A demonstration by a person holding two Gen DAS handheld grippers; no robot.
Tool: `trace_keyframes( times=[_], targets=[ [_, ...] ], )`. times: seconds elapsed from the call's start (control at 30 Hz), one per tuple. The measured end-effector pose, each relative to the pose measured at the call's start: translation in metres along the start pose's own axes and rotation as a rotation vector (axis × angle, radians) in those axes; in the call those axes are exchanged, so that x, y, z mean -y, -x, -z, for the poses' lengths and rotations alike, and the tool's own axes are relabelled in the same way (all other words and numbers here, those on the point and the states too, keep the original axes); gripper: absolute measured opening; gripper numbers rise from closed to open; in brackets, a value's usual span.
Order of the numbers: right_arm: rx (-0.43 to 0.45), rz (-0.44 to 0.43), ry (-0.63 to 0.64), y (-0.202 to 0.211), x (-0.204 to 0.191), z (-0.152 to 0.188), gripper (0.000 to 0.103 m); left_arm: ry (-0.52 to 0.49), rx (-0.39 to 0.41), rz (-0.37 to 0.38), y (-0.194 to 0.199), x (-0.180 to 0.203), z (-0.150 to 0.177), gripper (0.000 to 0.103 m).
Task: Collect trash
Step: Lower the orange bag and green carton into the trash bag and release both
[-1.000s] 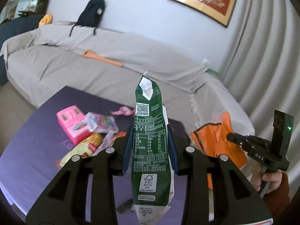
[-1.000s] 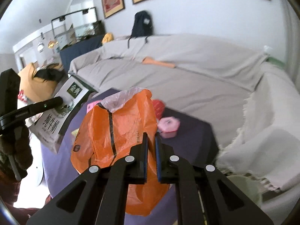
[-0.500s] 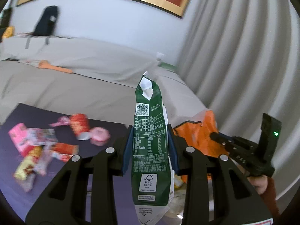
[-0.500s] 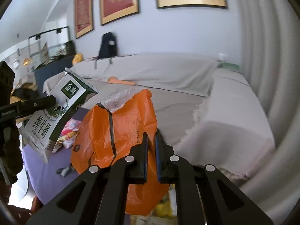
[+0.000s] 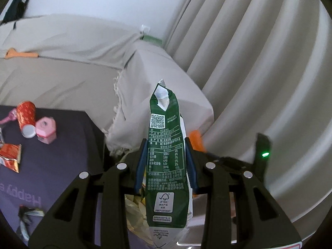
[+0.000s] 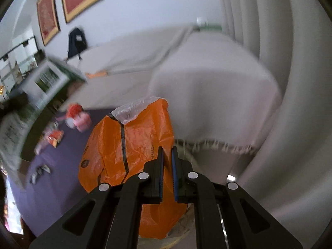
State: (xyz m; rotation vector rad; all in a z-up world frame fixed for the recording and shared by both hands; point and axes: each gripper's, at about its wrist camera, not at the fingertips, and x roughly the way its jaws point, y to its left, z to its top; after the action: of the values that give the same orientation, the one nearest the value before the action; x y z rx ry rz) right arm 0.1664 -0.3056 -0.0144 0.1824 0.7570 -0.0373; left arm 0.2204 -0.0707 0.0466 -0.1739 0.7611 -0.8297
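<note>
Left gripper jaws partly spread, clamped on upright green milk carton, right gripper jaws pressed nearly together, pinched on orange plastic bag, purple tabletop strewn with wrappers, draped grey sofa, pale curtains behind.

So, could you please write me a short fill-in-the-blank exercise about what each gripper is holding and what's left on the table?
1. The left gripper is clamped on a ____ milk carton.
2. The right gripper pinches an ____ plastic bag.
3. On the purple table, the red can lies beside a ____ box.

Missing words: green; orange; pink
</note>
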Motion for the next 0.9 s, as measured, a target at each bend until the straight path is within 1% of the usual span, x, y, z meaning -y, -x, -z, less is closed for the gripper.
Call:
trace_keyframes(
  times=[0.07, 0.17, 0.2, 0.3, 0.37, 0.43, 0.53, 0.6, 0.67, 0.73, 0.83, 0.9],
  targets=[
    [-0.062, 0.026, 0.024, -0.033, -0.005, 0.014, 0.009, 0.015, -0.023, -0.003, -0.012, -0.01, 0.005, 0.032],
    [-0.142, 0.046, 0.072, -0.073, -0.017, 0.034, 0.009, 0.033, -0.043, -0.012, -0.024, -0.021, 0.009, 0.032],
    [-0.175, 0.048, 0.09, -0.089, -0.022, 0.042, 0.009, 0.051, -0.046, -0.004, -0.027, -0.025, 0.011, 0.032],
    [-0.223, 0.058, 0.115, -0.109, -0.029, 0.063, 0.009, 0.07, -0.061, -0.014, -0.035, -0.037, 0.015, 0.032],
    [-0.232, 0.069, 0.123, -0.115, -0.029, 0.065, 0.009, 0.078, -0.071, -0.018, -0.037, -0.042, 0.018, 0.032],
    [-0.219, 0.055, 0.105, -0.112, -0.026, 0.064, 0.009, 0.084, -0.082, -0.018, -0.043, -0.045, 0.021, 0.032],
    [-0.181, 0.007, 0.073, -0.097, -0.019, 0.058, 0.013, 0.094, -0.1, -0.01, -0.051, -0.047, 0.026, 0.032],
    [-0.153, -0.028, 0.056, -0.082, -0.014, 0.054, 0.031, 0.102, -0.119, -0.003, -0.058, -0.047, 0.03, 0.032],
    [-0.12, -0.073, 0.041, -0.067, -0.008, 0.052, 0.038, 0.103, -0.138, 0.003, -0.065, -0.045, 0.033, 0.032],
    [-0.068, -0.06, 0.032, -0.049, -0.002, 0.048, 0.038, 0.094, -0.153, 0.001, -0.072, -0.041, 0.036, 0.032],
    [0.011, 0.023, 0.007, -0.025, 0.012, 0.043, 0.038, 0.092, -0.174, 0.002, -0.085, -0.035, 0.043, 0.032],
    [0.038, 0.047, -0.014, -0.017, 0.02, 0.039, 0.038, 0.093, -0.189, 0.0, -0.097, -0.03, 0.05, 0.032]
  ],
)
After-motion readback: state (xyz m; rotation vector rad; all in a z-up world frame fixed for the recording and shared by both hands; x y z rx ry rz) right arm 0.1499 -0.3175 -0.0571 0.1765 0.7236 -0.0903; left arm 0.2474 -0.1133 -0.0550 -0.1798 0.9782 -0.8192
